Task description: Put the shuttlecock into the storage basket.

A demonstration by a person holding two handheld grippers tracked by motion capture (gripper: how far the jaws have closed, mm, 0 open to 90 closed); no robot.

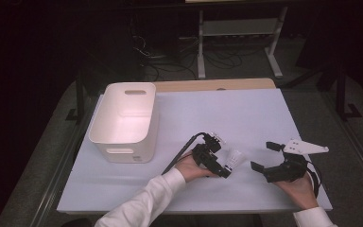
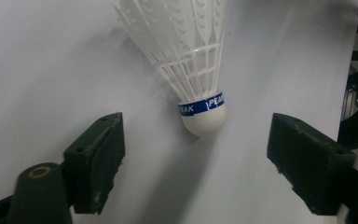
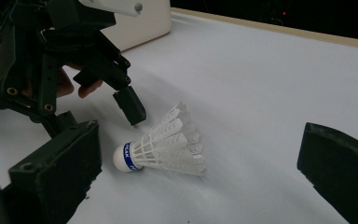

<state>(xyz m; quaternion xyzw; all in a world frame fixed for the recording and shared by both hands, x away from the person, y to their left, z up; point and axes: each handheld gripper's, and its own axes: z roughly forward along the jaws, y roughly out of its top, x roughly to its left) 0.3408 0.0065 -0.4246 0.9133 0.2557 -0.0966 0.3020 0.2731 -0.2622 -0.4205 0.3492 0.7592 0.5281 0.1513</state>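
Note:
A white plastic shuttlecock [image 1: 236,158] with a blue band on its cork lies on its side on the pale table sheet [image 1: 246,113]. My left gripper [image 1: 222,157] reaches it from the left, its jaws open on either side of the cork end without touching. In the left gripper view the cork [image 2: 204,119] sits between the two black pads, with gaps on both sides. My right gripper [image 1: 264,156] rests to the right of the shuttlecock, jaws wide open and bare. In the right gripper view the shuttlecock [image 3: 163,149] lies ahead, with the left gripper [image 3: 105,116] over its cork.
A white plastic bin [image 1: 123,142] with handle slots stands at the left of the table, nothing visible inside. Its corner [image 3: 144,23] is at the top of the right gripper view. A wooden edge runs along the table's far side. Table legs and cables lie beyond.

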